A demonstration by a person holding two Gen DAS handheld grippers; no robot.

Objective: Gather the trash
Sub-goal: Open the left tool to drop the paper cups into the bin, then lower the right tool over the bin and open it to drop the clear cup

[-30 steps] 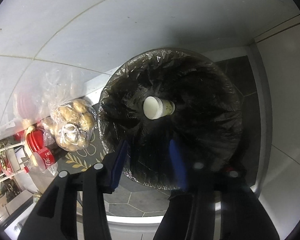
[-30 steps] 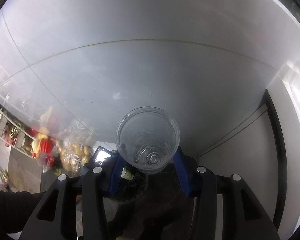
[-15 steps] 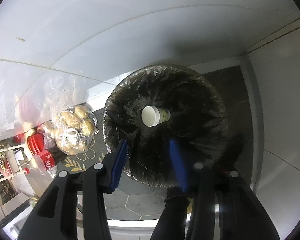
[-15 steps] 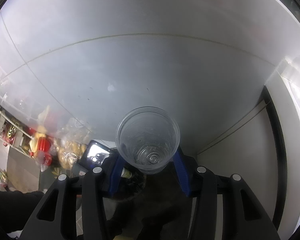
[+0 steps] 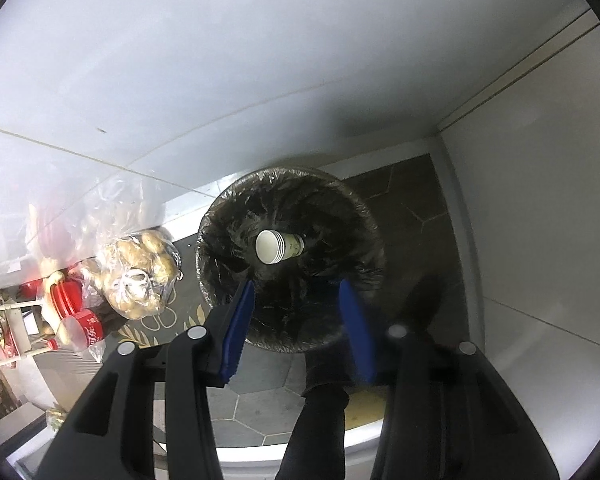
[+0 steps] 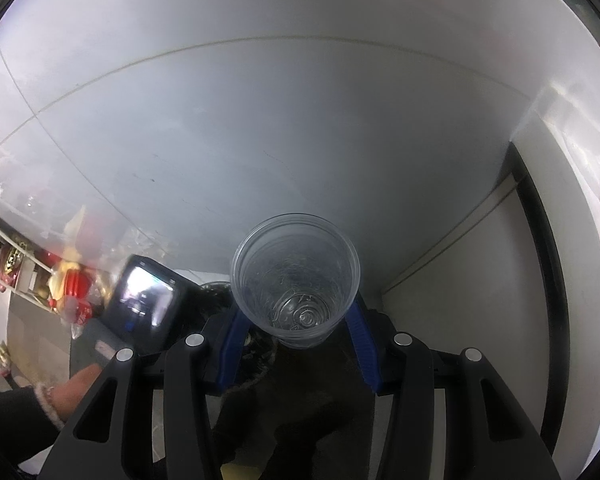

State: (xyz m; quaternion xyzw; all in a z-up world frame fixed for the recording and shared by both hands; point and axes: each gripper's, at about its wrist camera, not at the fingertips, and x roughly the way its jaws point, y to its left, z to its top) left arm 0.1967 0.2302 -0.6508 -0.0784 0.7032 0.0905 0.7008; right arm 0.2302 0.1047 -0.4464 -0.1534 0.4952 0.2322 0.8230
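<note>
A: How many cups do you count?

B: Two kinds. One clear plastic cup (image 6: 296, 276) sits clenched between the blue pads of the right claw (image 6: 296, 320), mouth toward the camera. The other is a nested stack of paper cups (image 5: 278, 247) lying on its side at the bottom of the bin (image 5: 364, 216); several rims show, but I cannot give an exact number.

A: And the bin?

B: One round bin, lined with one black bag, standing on the dark tiled floor (image 5: 416, 208) in the corner where the two white walls meet.

A: The left claw?

B: The left claw (image 5: 296, 320) hangs over the bin, pointing down, released, nothing between its pads.

A: Anything beside the bin?

B: One clear bag of potatoes (image 5: 140, 276) on the floor near the bin's side, and one red-labelled cola bottle (image 5: 82, 330) just beyond it. In the right wrist view one hand (image 6: 80, 388) holds the other gripper, whose small screen (image 6: 148, 300) shows.
</note>
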